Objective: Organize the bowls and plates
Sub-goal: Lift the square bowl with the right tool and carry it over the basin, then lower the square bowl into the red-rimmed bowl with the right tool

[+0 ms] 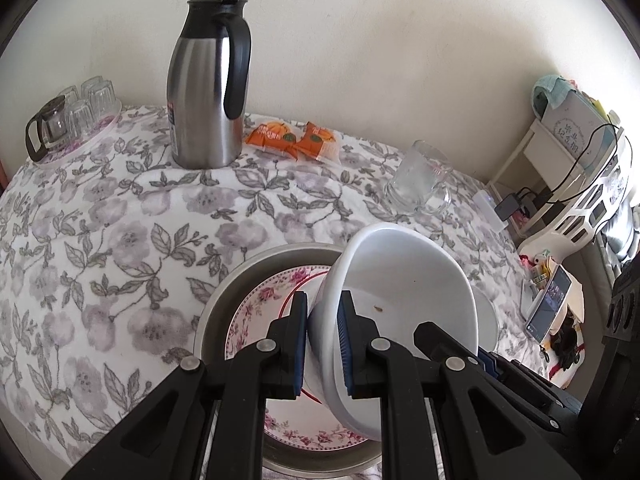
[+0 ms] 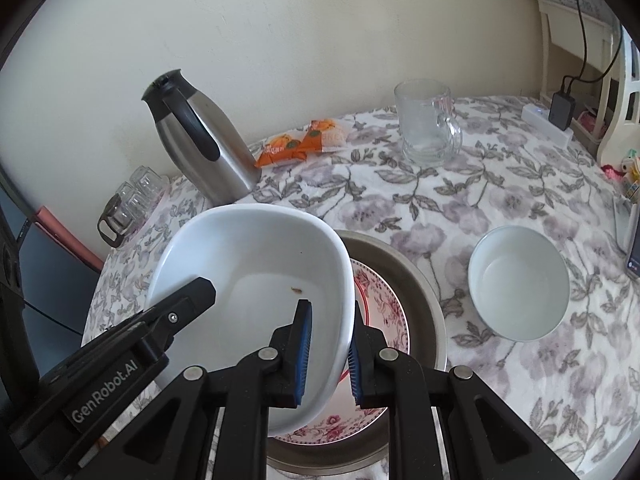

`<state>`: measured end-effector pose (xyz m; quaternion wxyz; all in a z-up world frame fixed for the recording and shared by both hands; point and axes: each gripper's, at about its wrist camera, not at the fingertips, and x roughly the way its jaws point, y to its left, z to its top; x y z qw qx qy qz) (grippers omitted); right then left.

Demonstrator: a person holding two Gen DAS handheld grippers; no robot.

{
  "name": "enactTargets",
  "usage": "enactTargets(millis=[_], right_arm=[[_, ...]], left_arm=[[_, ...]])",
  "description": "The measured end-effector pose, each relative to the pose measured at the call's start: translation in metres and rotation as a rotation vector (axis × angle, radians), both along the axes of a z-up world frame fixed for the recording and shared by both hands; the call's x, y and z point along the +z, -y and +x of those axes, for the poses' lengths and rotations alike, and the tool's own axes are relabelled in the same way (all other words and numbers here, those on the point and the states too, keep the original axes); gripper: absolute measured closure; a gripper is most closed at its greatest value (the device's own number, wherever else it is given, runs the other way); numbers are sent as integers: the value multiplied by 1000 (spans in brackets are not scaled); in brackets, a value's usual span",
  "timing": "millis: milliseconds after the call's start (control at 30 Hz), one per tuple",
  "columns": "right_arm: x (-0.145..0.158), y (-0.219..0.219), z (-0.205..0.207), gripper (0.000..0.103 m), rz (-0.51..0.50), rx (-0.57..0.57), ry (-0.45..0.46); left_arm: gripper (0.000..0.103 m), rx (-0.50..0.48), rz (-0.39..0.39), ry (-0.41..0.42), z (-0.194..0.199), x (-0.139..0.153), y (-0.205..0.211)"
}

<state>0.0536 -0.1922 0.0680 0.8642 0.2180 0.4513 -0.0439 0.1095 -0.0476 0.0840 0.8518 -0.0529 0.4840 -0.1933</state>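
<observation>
A: What filled the lower middle of both views?

B: A round metal tray (image 1: 224,292) on the flowered tablecloth (image 1: 120,216), with a rose-patterned plate (image 1: 256,308) lying in it. Above that plate hung the large white bowl (image 2: 256,264), tilted, one rim clamped by each tool.

A: Why two grips?

B: I judged the bowl too broad for one narrow pinch. The left gripper (image 1: 323,340) had its jaws closed tight on the wall at the bowl's left side, one blue pad inside, one outside. The right gripper (image 2: 330,354) bit the opposite rim the same way. Held so, the bowl could be lowered onto the plate as a stack.

A: Anything else to tidy?

B: A smaller white bowl (image 2: 520,284) sat alone at the right of the right-hand view, near the tray but apart from it.

A: And in the way?

B: Little. The steel jug (image 1: 210,84) stood upper left, the orange snack packets (image 1: 292,140) beside it, a glass mug (image 2: 428,128) upper right, and small glasses (image 1: 86,108) at the far left edge. All stood well apart from the tray. A crumb (image 2: 297,289) lay inside the held bowl.
</observation>
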Motion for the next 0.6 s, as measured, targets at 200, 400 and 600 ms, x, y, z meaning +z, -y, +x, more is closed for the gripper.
enactTargets(millis=[200, 400, 600], right_arm=[[-7, -1, 4, 85, 4, 7, -17], [-12, -1, 8, 85, 7, 8, -30], [-17, -2, 11, 85, 3, 7, -47]], left_arm=[[88, 3, 16, -15, 3, -6, 0], [88, 4, 19, -40, 7, -13, -1], [88, 8, 13, -52, 11, -17, -2]])
